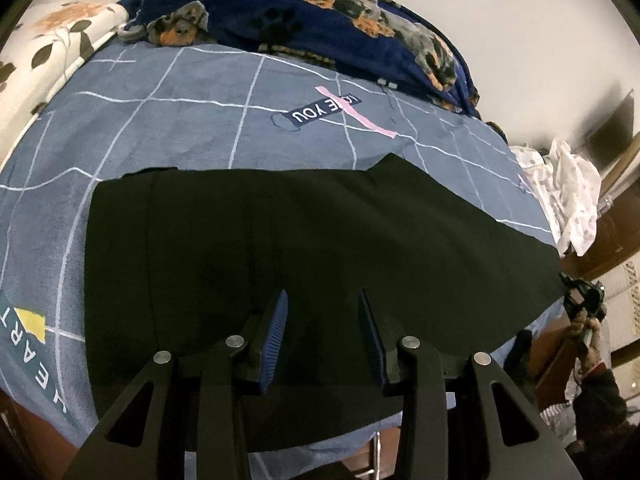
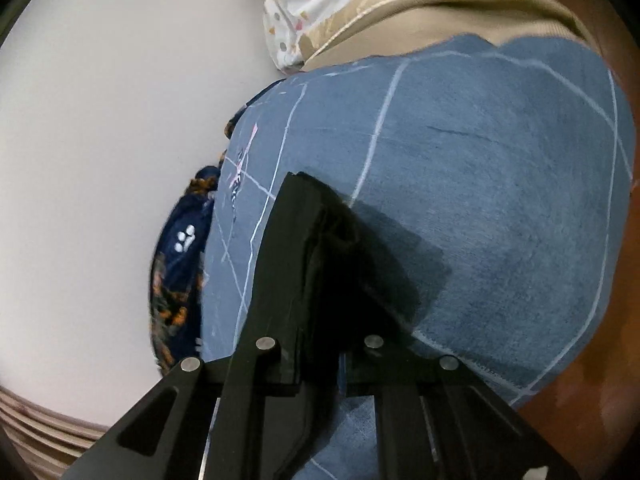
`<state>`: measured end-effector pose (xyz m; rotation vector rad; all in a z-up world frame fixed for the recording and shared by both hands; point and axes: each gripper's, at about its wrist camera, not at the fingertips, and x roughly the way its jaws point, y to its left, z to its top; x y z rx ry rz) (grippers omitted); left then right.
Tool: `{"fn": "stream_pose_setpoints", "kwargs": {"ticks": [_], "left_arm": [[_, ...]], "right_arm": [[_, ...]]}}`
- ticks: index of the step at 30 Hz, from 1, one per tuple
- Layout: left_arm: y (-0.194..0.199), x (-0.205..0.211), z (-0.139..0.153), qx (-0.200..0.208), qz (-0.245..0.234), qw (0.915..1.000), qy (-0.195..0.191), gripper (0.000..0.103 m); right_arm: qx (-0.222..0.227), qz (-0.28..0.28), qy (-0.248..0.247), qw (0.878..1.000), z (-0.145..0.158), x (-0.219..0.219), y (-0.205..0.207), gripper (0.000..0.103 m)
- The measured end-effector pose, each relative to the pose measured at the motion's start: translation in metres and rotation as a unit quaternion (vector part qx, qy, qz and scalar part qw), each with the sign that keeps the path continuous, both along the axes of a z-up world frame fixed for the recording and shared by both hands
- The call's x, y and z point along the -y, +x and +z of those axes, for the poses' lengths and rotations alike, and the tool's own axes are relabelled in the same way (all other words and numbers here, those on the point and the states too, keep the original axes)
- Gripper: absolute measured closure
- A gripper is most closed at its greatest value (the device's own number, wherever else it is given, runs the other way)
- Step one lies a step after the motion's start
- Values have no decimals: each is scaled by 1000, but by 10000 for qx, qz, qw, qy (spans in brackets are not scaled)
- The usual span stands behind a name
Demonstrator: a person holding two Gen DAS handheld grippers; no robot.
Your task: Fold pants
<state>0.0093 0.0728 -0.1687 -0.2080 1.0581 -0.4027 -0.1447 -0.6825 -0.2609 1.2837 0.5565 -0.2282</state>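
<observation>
Black pants (image 1: 320, 232) lie spread flat across a blue checked bedsheet (image 1: 180, 120). In the left wrist view my left gripper (image 1: 323, 294) hovers over their near middle, open, its blue pads (image 1: 276, 332) apart with only flat cloth below them. At the pants' right end a person's hand (image 1: 588, 332) holds the other gripper. In the right wrist view my right gripper (image 2: 310, 184) is shut on a bunched edge of the black pants (image 2: 384, 248), which hangs from the jaws over the sheet (image 2: 500, 180). The rest of the pants is out of that view.
A dark blue dog-print blanket (image 1: 320, 20) is heaped along the bed's far side, beside a floral pillow (image 1: 52, 40). A white dotted cloth (image 1: 568, 192) lies at the right end. A brown wooden frame (image 2: 580, 380) edges the mattress, with a white wall (image 2: 100, 120) behind.
</observation>
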Motion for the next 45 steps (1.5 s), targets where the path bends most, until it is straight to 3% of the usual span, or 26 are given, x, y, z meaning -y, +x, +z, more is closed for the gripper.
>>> {"fn": "stream_pose_setpoints", "kwargs": {"ticks": [6,9,14,20,22,28,45], "left_arm": [[0,2,4,216,46,9992,320,64],[0,0,4,322,126,9985,413,52],[-1,2,5,484,128,9962,707,50],[-3,11,7,705,122,9899,1227,47],[-4,13,7,775,138,9873,1384,39],[-7,17,7,914,125,9809,1714,38],[-4,13,-1,761,165,9810,1780,36]], "right_arm": [[179,-61,-58,9998,14,-7,-1,91],[184,-6,-158,9997,23,-14,0,91],[290,229,-403,9985,46,-34,9,91],[486,742,-605,9942,68,-75,33,91],[473,973,-725,9915,73,-95,42,91],[317,1631,-990,9811,72,-155,67,91],[58,2604,-1205,9579,56,-243,94,91]]}}
